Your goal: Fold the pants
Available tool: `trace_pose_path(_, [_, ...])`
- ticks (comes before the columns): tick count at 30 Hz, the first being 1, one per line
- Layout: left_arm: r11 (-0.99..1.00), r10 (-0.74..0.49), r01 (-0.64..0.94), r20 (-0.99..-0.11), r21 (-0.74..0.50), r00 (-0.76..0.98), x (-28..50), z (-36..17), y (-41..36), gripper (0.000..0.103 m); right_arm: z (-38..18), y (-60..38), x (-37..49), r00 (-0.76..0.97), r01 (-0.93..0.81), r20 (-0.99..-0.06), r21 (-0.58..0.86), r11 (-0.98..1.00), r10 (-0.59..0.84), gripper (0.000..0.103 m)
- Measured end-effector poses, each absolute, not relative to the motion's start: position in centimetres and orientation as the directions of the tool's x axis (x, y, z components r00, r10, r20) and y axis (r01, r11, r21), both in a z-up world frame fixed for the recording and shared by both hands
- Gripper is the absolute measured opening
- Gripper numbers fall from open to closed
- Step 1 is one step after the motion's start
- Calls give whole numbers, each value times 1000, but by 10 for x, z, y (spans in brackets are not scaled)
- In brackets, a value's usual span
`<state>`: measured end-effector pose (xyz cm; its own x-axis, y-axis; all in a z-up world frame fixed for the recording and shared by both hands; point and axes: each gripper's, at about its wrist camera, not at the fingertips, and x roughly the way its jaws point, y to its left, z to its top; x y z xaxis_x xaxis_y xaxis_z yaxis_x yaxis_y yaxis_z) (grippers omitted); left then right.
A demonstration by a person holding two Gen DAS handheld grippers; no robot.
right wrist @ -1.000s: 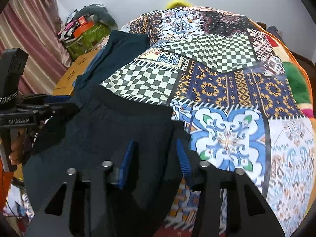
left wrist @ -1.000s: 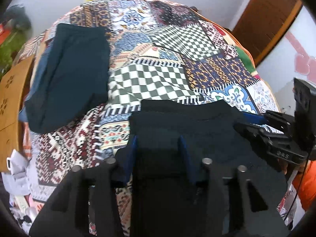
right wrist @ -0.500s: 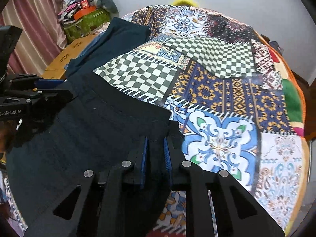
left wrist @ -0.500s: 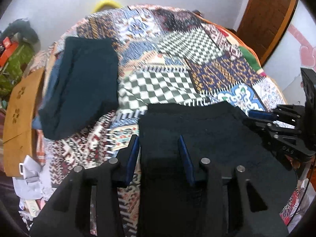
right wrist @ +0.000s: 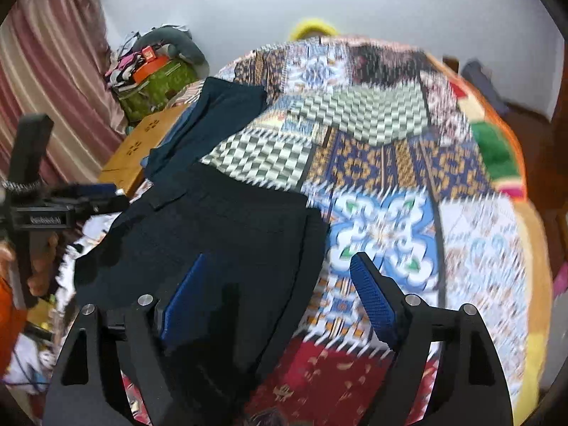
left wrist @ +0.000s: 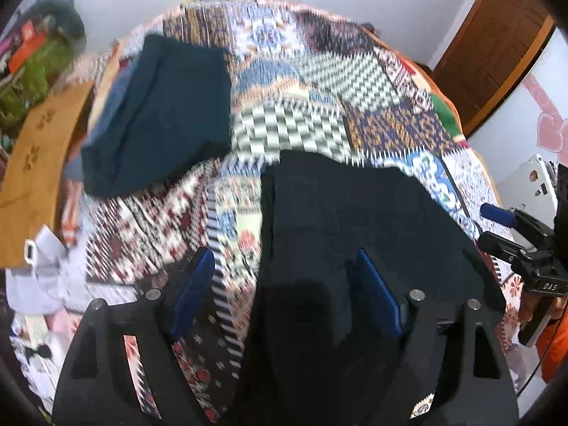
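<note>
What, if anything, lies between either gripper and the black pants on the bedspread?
Nothing visible: the black pants lie directly under the left gripper and right gripper, whose jaws are opening with no pad pressing cloth.

A patchwork quilt [right wrist: 408, 163] of checkered and floral panels covers the bed. Beside it stand a wooden board [left wrist: 32, 177], a green bag [right wrist: 156, 85] piled with clutter and striped pink curtains [right wrist: 46, 81]. A brown wooden door [left wrist: 497, 46] and a yellow ring [right wrist: 312, 28] sit by the white wall.
</note>
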<state>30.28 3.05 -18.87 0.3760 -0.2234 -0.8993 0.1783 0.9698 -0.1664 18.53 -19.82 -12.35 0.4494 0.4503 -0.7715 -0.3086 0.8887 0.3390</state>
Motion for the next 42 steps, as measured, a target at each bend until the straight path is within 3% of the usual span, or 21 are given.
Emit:
trace_pose_path(6, [945, -325, 118, -910, -304, 257, 308, -218, 29, 82, -152, -196, 186, 338, -274, -797, 425, 863, 500, 80])
trace_pose_path(15, [918, -395, 114, -900, -380, 186, 324, -233, 18, 83, -180, -195, 202, 202, -218, -725, 622, 752, 658, 76])
trace_pose_path(21, [906, -423, 110, -883, -409, 202, 324, -227, 17, 57, -179, -188, 206, 172, -224, -703, 654, 723, 690, 53])
trace_pose_path(23, [905, -424, 112, -880, -409, 215, 321, -223, 20, 48, -175, -186, 208, 174, -233, -706, 647, 726, 686, 38])
trace_pose_path(26, [908, -419, 130, -876, -399, 240, 317, -215, 22, 40, -167, -187, 209, 190, -246, -714, 630, 737, 674, 25])
trace_pose_path(32, [918, -397, 173, -857, -358, 328, 308, -185, 26, 28, -136, -174, 207, 248, -343, -720, 560, 754, 648, 20])
trace_pose_path(42, [944, -329, 175, -740, -281, 586, 304, -90, 72, 27, -61, -136, 232, 389, -470, -632, 489, 734, 670, 20])
